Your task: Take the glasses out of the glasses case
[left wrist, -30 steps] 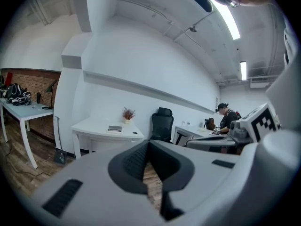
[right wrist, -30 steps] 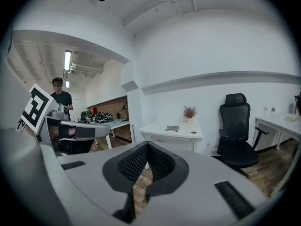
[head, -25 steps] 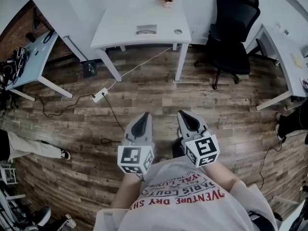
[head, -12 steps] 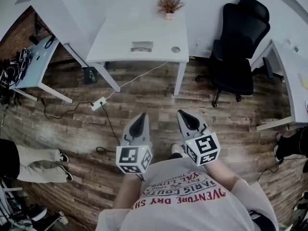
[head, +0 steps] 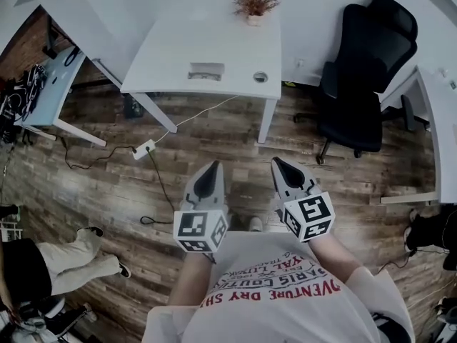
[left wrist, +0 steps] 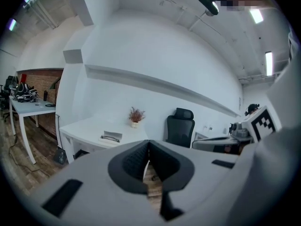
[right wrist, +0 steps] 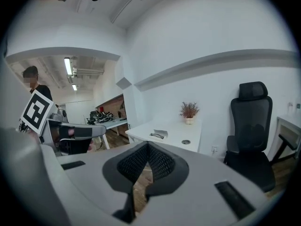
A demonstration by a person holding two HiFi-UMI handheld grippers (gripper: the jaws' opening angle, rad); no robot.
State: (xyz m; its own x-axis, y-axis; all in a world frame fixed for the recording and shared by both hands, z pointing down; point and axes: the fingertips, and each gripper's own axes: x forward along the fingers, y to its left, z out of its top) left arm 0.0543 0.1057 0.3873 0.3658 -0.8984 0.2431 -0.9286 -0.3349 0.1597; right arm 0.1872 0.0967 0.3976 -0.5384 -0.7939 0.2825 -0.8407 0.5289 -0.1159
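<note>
Both left tongs (head: 212, 165) and right tongs (head: 278, 161) sit closed; glasses case (head: 206, 71) contents indistinct.

The left gripper (left wrist: 148, 147) fills the lower half of the view. Its dark ribbed fingers (left wrist: 133, 161) are pressed together at the tips with nothing between them, and a sliver of wood floor (left wrist: 153, 182) shows through the slit below. Beyond them stands a white tabletop (left wrist: 87, 128). The glasses case (left wrist: 111, 136) lies toward its near edge with something dark on it, too small to tell. A potted plant (left wrist: 136, 116) sits at the far edge against the wall. A black office chair (left wrist: 180, 126) stands just past the tabletop's right edge. The right gripper's marker cube (left wrist: 263, 121) shows at far right.
</note>
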